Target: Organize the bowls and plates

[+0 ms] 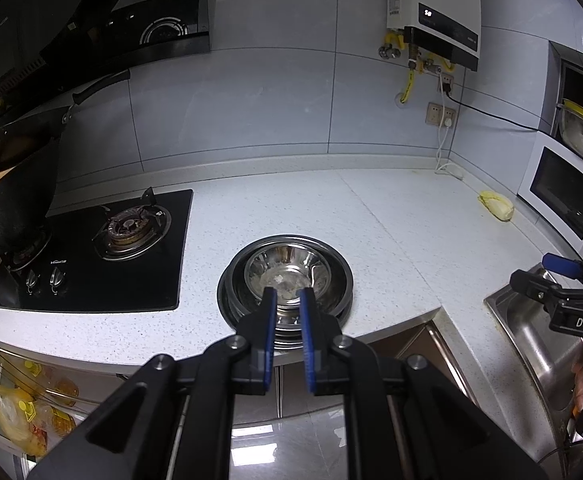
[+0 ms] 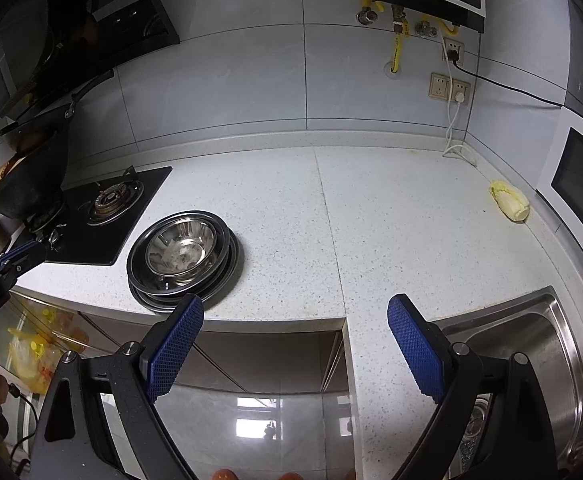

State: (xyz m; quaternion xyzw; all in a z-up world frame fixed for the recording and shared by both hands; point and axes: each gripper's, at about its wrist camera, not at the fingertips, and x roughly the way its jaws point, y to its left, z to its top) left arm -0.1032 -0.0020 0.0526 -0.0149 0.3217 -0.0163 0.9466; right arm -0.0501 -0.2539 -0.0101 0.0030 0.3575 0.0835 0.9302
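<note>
A stack of steel plates sits on the white counter near its front edge, with a steel bowl nested on top. My left gripper hovers just in front of the stack, its blue pads a small gap apart with nothing between them; it also shows at the left edge of the right wrist view. My right gripper is wide open and empty, off the counter's front edge, to the right of the stack; it shows in the left wrist view over the sink.
A black gas stove lies left of the stack, with a dark pot on its far burner. A steel sink is at the right. A yellowish cabbage and a white microwave stand at the back right.
</note>
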